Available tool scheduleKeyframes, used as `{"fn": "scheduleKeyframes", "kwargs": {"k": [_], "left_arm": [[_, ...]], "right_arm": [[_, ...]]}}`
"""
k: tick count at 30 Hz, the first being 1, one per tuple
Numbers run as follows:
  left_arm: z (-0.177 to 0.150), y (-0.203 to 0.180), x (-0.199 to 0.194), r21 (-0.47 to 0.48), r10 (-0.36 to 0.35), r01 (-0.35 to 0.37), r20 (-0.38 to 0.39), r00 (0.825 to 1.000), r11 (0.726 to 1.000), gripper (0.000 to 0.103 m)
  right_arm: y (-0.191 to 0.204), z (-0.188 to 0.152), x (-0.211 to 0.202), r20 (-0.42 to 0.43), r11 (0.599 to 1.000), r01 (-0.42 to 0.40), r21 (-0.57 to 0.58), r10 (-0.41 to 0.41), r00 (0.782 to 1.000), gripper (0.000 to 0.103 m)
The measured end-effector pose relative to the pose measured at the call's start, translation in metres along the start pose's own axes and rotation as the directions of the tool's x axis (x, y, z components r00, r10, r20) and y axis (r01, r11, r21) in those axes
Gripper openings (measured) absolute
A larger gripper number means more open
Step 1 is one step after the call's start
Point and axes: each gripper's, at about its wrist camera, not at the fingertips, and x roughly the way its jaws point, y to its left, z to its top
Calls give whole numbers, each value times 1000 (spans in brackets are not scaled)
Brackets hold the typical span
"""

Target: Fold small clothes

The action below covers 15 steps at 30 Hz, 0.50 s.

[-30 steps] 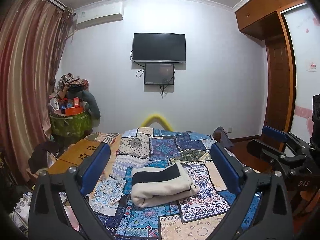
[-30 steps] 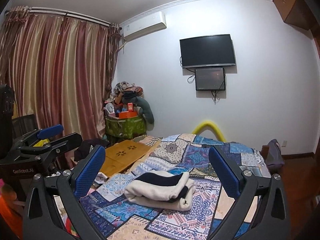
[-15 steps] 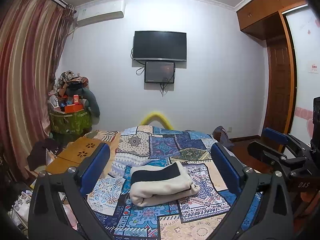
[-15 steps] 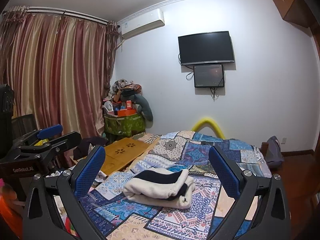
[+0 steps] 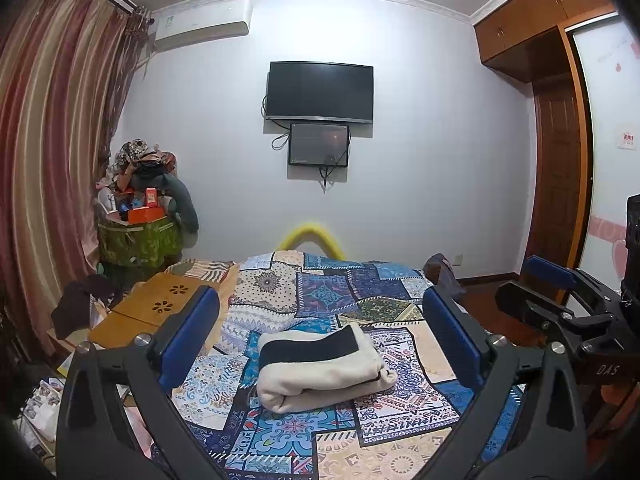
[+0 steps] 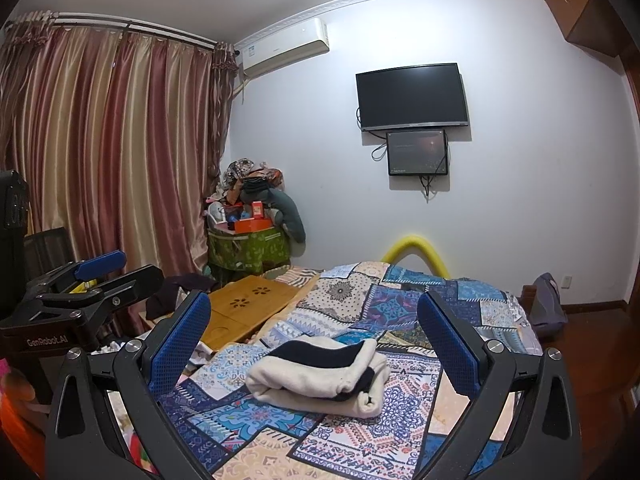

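Note:
A cream and black garment (image 5: 322, 364) lies folded in a thick bundle on the patchwork bedspread (image 5: 320, 292); it also shows in the right wrist view (image 6: 320, 372). My left gripper (image 5: 320, 336) is open and empty, held above and back from the bundle. My right gripper (image 6: 314, 340) is open and empty, likewise held back from it. Each gripper shows at the edge of the other's view: the right gripper (image 5: 560, 300) and the left gripper (image 6: 92, 280).
A wooden lap table (image 5: 156, 308) sits at the bed's left edge. A green bin piled with items (image 5: 138, 236) stands by the curtain (image 5: 48, 160). A TV (image 5: 320, 92) hangs on the far wall. A wardrobe (image 5: 560, 140) is at right.
Both grippers have tilted slightly, so the bundle sits a little lower in the views. The folded garment has not moved. Both grippers stay open.

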Motion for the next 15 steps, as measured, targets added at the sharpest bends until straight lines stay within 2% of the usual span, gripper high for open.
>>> {"fn": "scheduleKeyframes", "kwargs": {"k": [15], "left_arm": [[0,-2,-2,-2,-7,7,2,1000,1000,103]], "right_arm": [[-2,1,1,5,1000,2,4,-2,1000,103]]}}
